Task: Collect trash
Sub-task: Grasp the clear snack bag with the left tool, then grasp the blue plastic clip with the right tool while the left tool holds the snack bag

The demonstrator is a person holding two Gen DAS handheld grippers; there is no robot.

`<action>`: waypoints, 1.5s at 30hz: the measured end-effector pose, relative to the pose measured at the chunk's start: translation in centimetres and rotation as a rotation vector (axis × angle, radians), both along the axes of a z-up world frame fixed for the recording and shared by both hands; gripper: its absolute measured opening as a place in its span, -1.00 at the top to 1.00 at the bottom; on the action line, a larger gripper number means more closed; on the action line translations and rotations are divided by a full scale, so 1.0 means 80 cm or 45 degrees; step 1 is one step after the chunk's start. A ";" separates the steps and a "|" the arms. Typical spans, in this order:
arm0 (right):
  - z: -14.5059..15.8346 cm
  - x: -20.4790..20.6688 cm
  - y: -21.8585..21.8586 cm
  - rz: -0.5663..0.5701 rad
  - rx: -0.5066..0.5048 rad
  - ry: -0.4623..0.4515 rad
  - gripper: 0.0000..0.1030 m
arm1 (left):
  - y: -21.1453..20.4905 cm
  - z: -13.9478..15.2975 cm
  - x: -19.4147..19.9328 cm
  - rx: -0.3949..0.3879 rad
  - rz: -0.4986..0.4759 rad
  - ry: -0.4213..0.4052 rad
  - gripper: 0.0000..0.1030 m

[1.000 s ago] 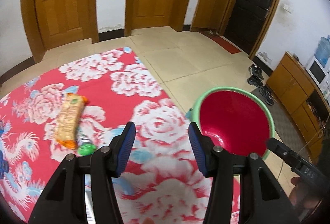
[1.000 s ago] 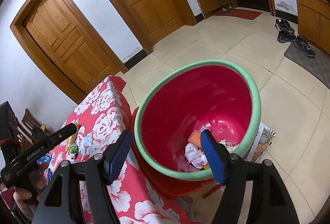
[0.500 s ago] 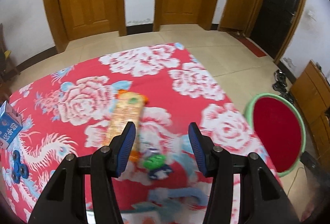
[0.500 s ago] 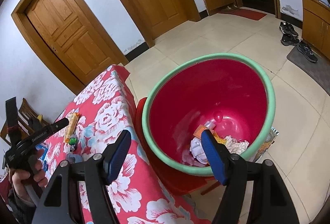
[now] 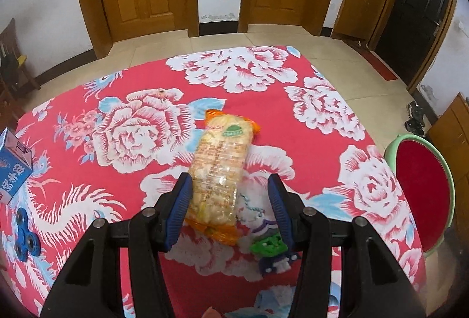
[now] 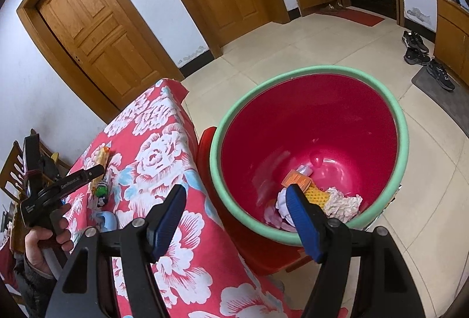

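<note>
In the left wrist view the left gripper [image 5: 230, 208] sits low in the middle of the frame over a table with a red flowered cloth [image 5: 293, 124]. Its jaws stand partly apart with nothing clamped. A snack packet [image 5: 218, 168] lies on the cloth between the blue pads, its near end just beside the left pad [image 5: 178, 206]; whether they touch cannot be told. A small green toy [image 5: 268, 246] lies at the lower right by the other pad. A blue carton [image 5: 13, 164] and a blue spinner [image 5: 25, 239] are at the left edge, and the red bin [image 5: 419, 186] with its green rim shows at the right edge

In the right wrist view the right gripper [image 6: 239, 222] has its jaws wide and empty, low in the frame, above the near rim of the bin [image 6: 401, 118]. Crumpled paper [image 6: 341, 203] and wrappers lie at the bin's bottom. A hand [image 6: 41, 241] holds the left gripper at the lower left
</note>
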State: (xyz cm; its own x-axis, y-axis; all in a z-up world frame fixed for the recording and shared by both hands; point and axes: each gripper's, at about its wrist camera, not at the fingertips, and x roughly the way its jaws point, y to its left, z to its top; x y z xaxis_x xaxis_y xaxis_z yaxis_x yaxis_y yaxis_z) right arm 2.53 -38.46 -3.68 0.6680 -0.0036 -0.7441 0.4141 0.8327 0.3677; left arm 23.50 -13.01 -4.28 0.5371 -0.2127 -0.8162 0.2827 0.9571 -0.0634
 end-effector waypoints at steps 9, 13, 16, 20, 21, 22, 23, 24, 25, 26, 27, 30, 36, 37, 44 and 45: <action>-0.001 0.004 0.006 0.024 0.007 0.006 -0.42 | 0.025 -0.015 0.016 -0.043 0.095 0.059 0.05; 0.000 0.007 0.009 0.036 0.003 0.004 -0.42 | 0.031 -0.013 0.016 -0.089 0.097 0.065 0.17; 0.005 0.010 0.016 0.059 -0.006 -0.003 -0.42 | 0.035 -0.011 0.014 -0.127 0.091 0.067 0.19; 0.013 0.019 0.030 0.106 -0.027 -0.017 -0.42 | 0.045 0.003 0.002 -0.157 0.091 0.045 0.19; 0.014 0.021 0.033 0.118 -0.031 -0.020 -0.42 | 0.049 0.008 -0.003 -0.173 0.092 0.041 0.19; 0.016 0.024 0.039 0.137 -0.037 -0.024 -0.42 | 0.053 0.011 -0.007 -0.183 0.094 0.035 0.19; 0.018 0.026 0.043 0.149 -0.041 -0.027 -0.42 | 0.057 0.016 -0.012 -0.191 0.098 0.027 0.19; 0.019 0.030 0.048 0.165 -0.044 -0.030 -0.42 | 0.061 0.019 -0.018 -0.198 0.103 0.021 0.19; 0.020 0.033 0.054 0.184 -0.048 -0.032 -0.42 | 0.066 0.022 -0.023 -0.205 0.108 0.017 0.19; 0.021 0.036 0.058 0.198 -0.051 -0.032 -0.42 | 0.072 0.025 -0.031 -0.215 0.117 0.015 0.19; 0.021 0.040 0.064 0.215 -0.054 -0.032 -0.42 | 0.076 0.026 -0.034 -0.220 0.123 0.014 0.19; 0.020 0.051 0.083 0.270 -0.060 -0.031 -0.42 | 0.090 0.030 -0.048 -0.238 0.148 0.012 0.19; 0.010 0.071 0.129 0.401 -0.068 -0.005 -0.41 | 0.119 0.032 -0.074 -0.287 0.191 0.003 0.19; 0.008 0.074 0.136 0.424 -0.072 0.001 -0.41 | 0.124 0.032 -0.079 -0.292 0.199 0.001 0.19; -0.005 0.091 0.179 0.542 -0.085 0.042 -0.26 | 0.152 0.031 -0.100 -0.302 0.257 -0.018 0.19; -0.007 0.093 0.183 0.552 -0.090 0.044 -0.23 | 0.155 0.031 -0.102 -0.304 0.265 -0.017 0.19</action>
